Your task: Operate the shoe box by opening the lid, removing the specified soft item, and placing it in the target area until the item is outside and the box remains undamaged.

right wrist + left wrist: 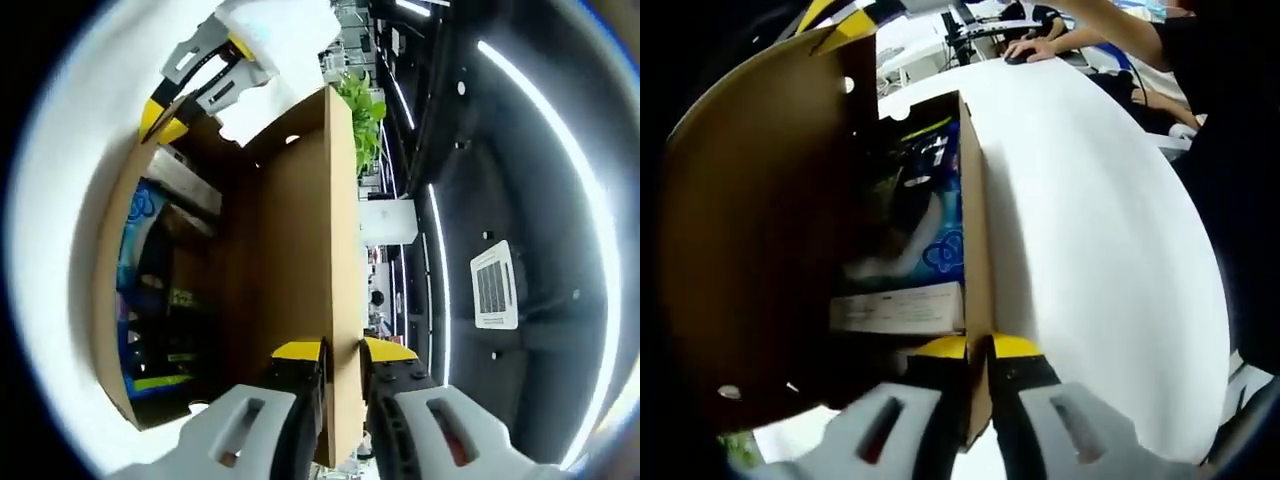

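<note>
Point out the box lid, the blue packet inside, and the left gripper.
box lid (300,260), right gripper view, inner face
blue packet (940,235), left gripper view, printed side
left gripper (978,350), left gripper view, between fingertips

Left gripper (978,352) fingers pinch the open shoe box (976,250) wall on a white table (1110,230).

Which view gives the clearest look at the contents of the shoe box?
The left gripper view: the blue-and-white package lies close inside the open shoe box. In the right gripper view the package is a shadowed sliver.
</note>
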